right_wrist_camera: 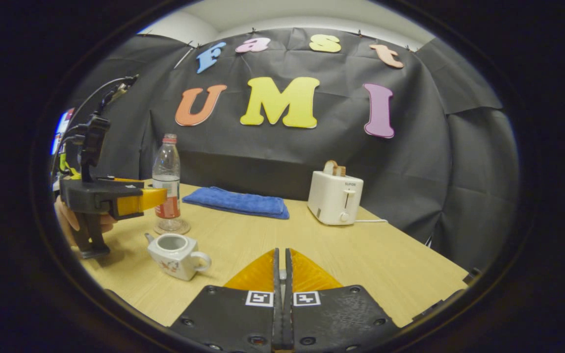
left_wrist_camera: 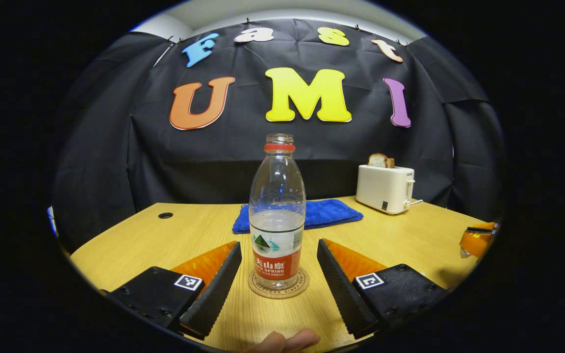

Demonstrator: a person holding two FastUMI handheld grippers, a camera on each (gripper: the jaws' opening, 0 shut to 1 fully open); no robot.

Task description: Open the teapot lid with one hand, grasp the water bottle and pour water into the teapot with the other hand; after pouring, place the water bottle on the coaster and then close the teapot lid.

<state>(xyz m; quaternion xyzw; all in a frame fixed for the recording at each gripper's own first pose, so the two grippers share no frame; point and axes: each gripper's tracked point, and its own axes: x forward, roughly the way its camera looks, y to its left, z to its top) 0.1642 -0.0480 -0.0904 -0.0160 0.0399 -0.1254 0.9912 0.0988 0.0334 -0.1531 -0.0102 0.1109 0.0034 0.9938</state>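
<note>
In the left gripper view, the left gripper [left_wrist_camera: 279, 274] has its fingers spread wide, one on each side of the water bottle [left_wrist_camera: 277, 220] at 12 o'clock, not touching it. The bottle stands upright on the coaster [left_wrist_camera: 278, 290] on the wooden table [left_wrist_camera: 400, 235]. In the right gripper view, the right gripper [right_wrist_camera: 281, 274] has its fingers pressed together; whether they pinch anything, I cannot tell. The lidless teapot [right_wrist_camera: 177, 255] sits at 10 o'clock, just in front of the bottle. A blue towel [right_wrist_camera: 236, 202] and a toaster [right_wrist_camera: 334, 198] lie beyond.
</note>
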